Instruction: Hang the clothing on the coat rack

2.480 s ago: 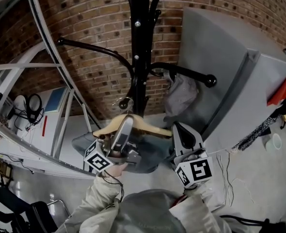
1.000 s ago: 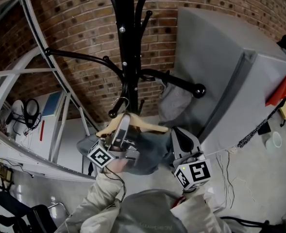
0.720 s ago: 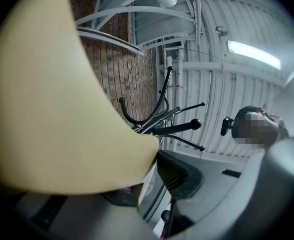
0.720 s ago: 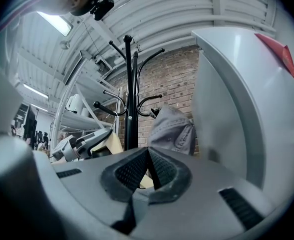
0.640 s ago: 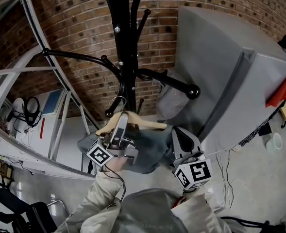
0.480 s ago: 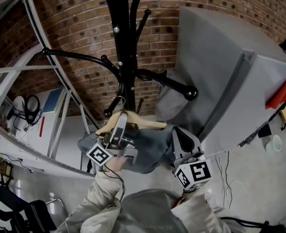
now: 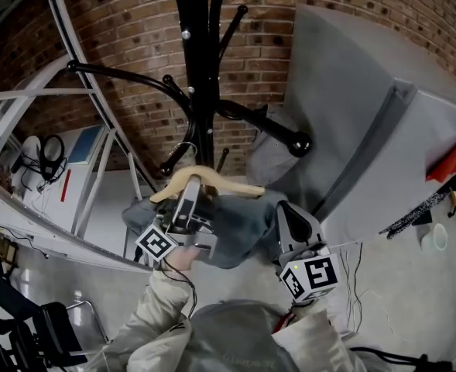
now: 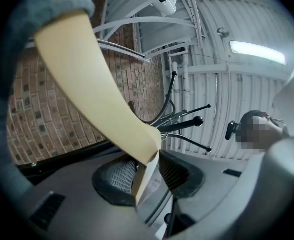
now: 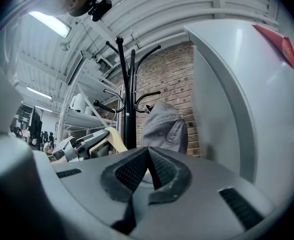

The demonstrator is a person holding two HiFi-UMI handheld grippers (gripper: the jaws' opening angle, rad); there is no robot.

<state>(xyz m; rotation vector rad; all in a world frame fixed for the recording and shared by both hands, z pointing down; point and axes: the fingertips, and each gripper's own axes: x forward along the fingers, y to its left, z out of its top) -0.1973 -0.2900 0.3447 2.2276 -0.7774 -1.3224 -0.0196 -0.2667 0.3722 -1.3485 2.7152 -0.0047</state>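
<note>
A wooden hanger [image 7: 212, 183] carries a blue-grey garment [image 7: 235, 227] in front of the black coat rack [image 7: 199, 68]. Its wire hook [image 7: 183, 150] sits by the knob of a low rack arm. My left gripper [image 7: 189, 200] reaches up to the hanger from below. In the left gripper view the hanger [image 8: 97, 99] runs down between the jaws of the left gripper [image 8: 146, 171], which are opening, with its thin edge between the pads. My right gripper [image 7: 289, 219] is lower right, clear of the garment; in its own view the right gripper [image 9: 147, 156] is shut on nothing.
A grey cap-like cloth [image 7: 270, 157] hangs on the rack's right arm. A big grey panel [image 7: 367, 115] leans at the right. Behind the rack stands the brick wall [image 7: 135, 22], with a white metal frame [image 7: 80, 76] at left. A black chair [image 7: 34, 332] is bottom left.
The hanger with the garment has risen a little and its hook has come up to the rack's low left arm. The right gripper has barely moved.
</note>
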